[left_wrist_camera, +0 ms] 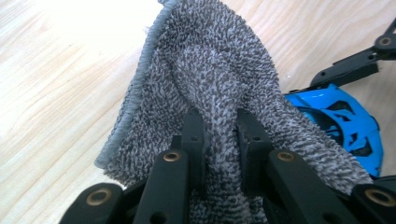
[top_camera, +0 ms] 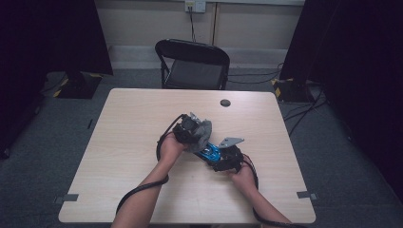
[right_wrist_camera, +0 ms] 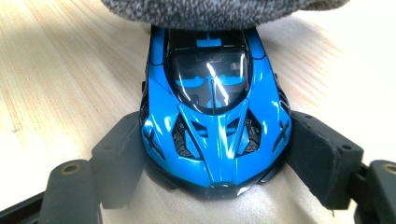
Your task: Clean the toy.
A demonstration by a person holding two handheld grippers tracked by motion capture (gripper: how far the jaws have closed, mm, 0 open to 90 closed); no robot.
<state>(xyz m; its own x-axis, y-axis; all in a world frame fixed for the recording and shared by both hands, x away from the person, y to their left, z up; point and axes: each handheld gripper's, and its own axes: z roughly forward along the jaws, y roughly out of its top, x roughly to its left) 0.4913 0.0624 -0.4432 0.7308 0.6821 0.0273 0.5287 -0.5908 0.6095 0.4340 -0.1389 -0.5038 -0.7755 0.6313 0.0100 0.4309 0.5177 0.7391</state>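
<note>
While L claw (left_wrist_camera: pixel 215 135) pinches nubby grey cloth (left_wrist_camera: pixel 210 70) | R claw (right_wrist_camera: pixel 210 154) clamps glossy blue toy car (right_wrist_camera: pixel 212 121), sleek wedge shape

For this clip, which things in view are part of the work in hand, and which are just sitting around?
In use:
- grey cloth, pinched in the left gripper
- blue toy car, clamped between the right gripper pads
- table, the work surface

Just there:
- black chair beyond the table
- dark round disc near the table's far edge
</note>
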